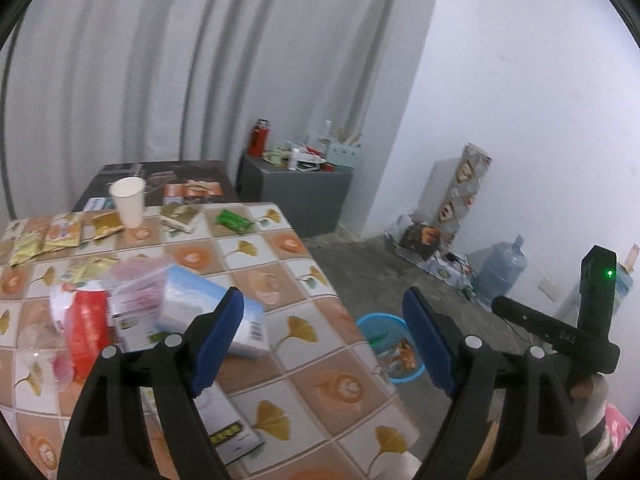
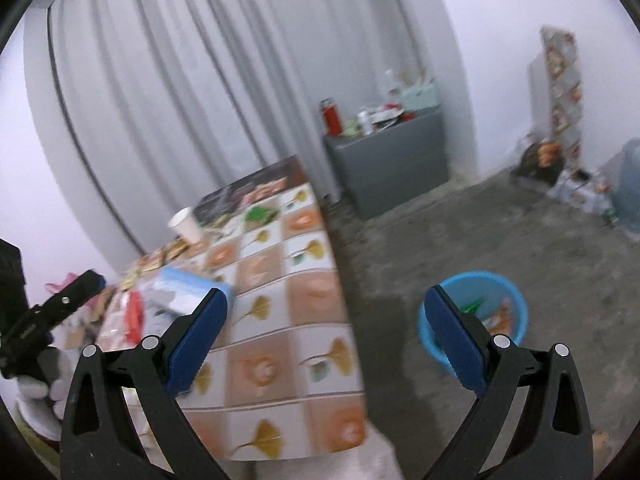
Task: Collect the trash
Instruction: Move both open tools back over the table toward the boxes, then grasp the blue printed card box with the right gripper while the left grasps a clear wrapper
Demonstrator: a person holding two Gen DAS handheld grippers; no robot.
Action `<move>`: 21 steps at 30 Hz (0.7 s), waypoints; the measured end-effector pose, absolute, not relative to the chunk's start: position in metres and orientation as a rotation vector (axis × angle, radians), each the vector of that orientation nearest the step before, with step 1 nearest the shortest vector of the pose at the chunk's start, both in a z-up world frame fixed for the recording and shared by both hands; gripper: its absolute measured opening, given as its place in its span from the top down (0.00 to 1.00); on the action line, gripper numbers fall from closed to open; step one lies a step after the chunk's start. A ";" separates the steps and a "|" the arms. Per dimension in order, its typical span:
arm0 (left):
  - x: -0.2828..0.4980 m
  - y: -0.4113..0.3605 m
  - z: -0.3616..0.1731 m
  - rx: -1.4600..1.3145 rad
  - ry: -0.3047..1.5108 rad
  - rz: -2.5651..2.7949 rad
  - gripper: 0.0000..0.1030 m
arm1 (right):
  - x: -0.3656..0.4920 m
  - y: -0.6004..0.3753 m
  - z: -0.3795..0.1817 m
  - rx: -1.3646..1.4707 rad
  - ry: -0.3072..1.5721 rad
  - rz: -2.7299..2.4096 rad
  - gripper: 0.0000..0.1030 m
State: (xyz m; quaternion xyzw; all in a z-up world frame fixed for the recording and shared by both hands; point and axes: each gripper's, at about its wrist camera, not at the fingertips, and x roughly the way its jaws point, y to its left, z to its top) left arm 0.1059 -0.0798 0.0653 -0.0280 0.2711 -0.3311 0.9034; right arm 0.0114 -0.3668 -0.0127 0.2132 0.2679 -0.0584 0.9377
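Note:
My left gripper (image 1: 324, 340) hangs open over the table's right edge, with nothing between its blue pads. Litter lies on the tiled ginkgo tablecloth (image 1: 280, 276): a white paper cup (image 1: 128, 202), a green packet (image 1: 234, 222), gold sachets (image 1: 44, 236), a red pack (image 1: 86, 328) and a blue-and-white pack (image 1: 200, 304). A blue bin (image 1: 400, 374) with wrappers inside stands on the floor beside the table. My right gripper (image 2: 328, 340) is open and empty, between the table edge (image 2: 344, 312) and the bin (image 2: 516, 304).
A grey cabinet (image 1: 304, 196) crowded with bottles stands against the curtain. Boxes and a water jug (image 1: 502, 272) line the far wall. A dark board (image 1: 180, 178) lies at the table's far end. A gloved hand (image 2: 36, 392) holds the left gripper.

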 end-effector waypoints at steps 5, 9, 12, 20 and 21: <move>0.106 -0.049 0.068 -0.093 0.529 -0.623 0.22 | 0.016 -0.371 -0.016 0.537 0.576 -0.081 0.08; 0.105 -0.026 0.067 -0.115 0.514 -0.567 0.21 | 0.020 -0.377 -0.019 0.601 0.594 -0.061 0.08; 0.105 -0.011 0.061 -0.129 0.521 -0.532 0.21 | 0.032 -0.372 -0.024 0.627 0.628 -0.017 0.08; 0.110 0.011 0.040 -0.146 0.561 -0.486 0.21 | 0.067 -0.344 -0.035 0.623 0.708 0.073 0.08; 0.111 0.013 0.038 -0.150 0.563 -0.481 0.21 | 0.071 -0.340 -0.034 0.608 0.713 0.085 0.08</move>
